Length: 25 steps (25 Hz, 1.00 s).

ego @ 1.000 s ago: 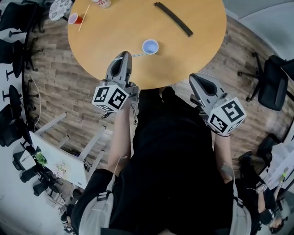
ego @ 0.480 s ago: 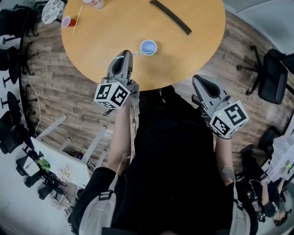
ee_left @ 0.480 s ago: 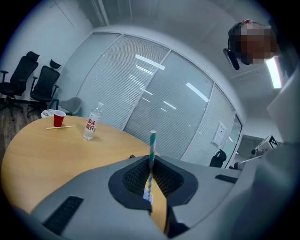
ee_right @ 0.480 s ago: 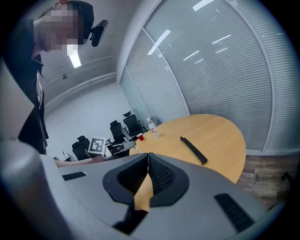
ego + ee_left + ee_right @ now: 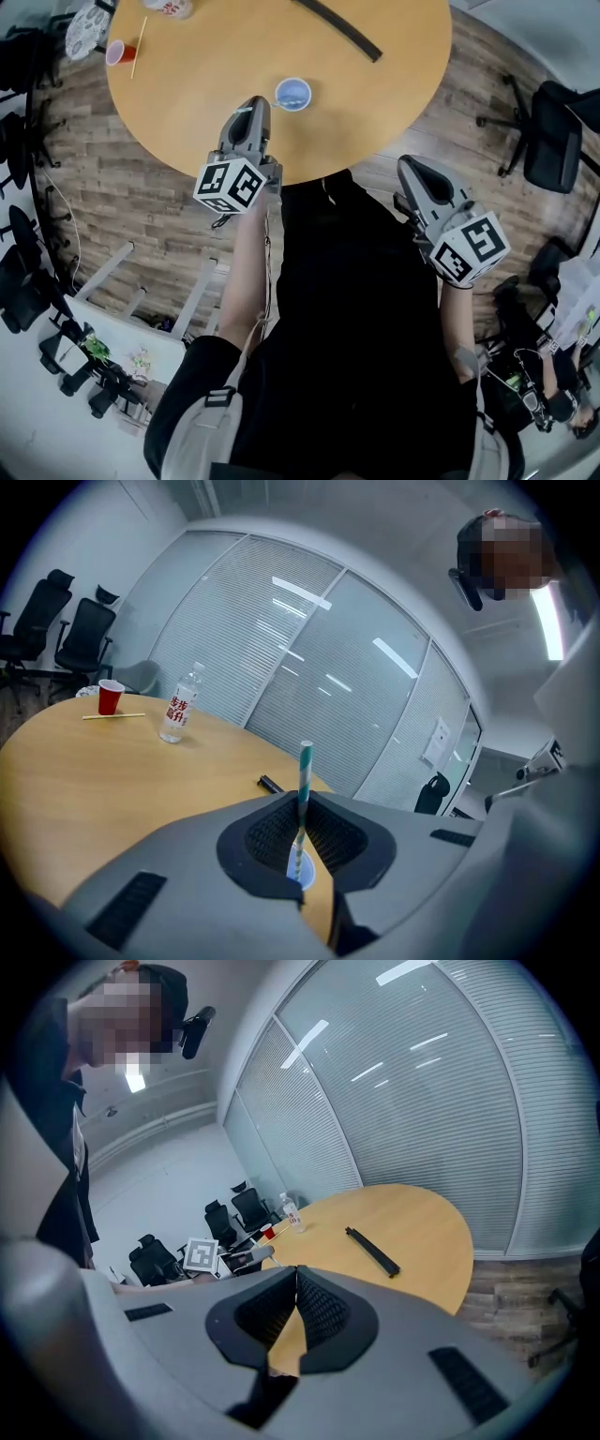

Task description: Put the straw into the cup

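Head view is showing the round wooden table filling the top of the frame, with a red cup standing at its upper left, well apart from the work. Left of centre, the left gripper is hovering over the table's near edge, its jaws pinching the striped straw, which is standing upright between them in the left gripper view. Just to the right, the blue cup is sitting open-mouthed, near the jaw tips but not touching them. I'd judge the carrying step is under way: next the straw's lower end needs lining up over the mouth and lowering in before release. At the right, the right gripper is hanging off the table, jaws closed on nothing.
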{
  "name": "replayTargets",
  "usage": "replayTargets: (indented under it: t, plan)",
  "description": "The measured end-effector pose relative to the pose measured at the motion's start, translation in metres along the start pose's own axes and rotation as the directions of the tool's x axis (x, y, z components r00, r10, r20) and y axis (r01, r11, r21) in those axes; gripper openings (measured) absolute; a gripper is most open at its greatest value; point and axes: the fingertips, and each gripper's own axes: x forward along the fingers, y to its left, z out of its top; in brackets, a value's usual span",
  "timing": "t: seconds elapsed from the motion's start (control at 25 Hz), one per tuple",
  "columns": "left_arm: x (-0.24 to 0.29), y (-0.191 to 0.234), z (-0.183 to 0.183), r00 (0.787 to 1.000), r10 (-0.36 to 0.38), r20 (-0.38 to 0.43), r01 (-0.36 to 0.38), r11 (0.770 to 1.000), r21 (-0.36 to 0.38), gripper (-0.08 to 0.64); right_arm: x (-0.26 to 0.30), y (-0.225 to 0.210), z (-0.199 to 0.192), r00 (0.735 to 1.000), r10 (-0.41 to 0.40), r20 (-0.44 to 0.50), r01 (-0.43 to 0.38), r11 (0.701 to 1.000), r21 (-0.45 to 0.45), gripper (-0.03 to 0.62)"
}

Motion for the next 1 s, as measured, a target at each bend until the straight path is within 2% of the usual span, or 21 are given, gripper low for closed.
replayTargets:
  t: [1.0]
  plan:
    - [0.027, 0.015, -0.029, 0.998, 0.029, -0.05, -0.027, 0.999, 0.04, 0.032, 0.007, 0.004, -0.015, 0.999, -0.005, -0.044, 0.007, 0.999, 0.042, 0.018]
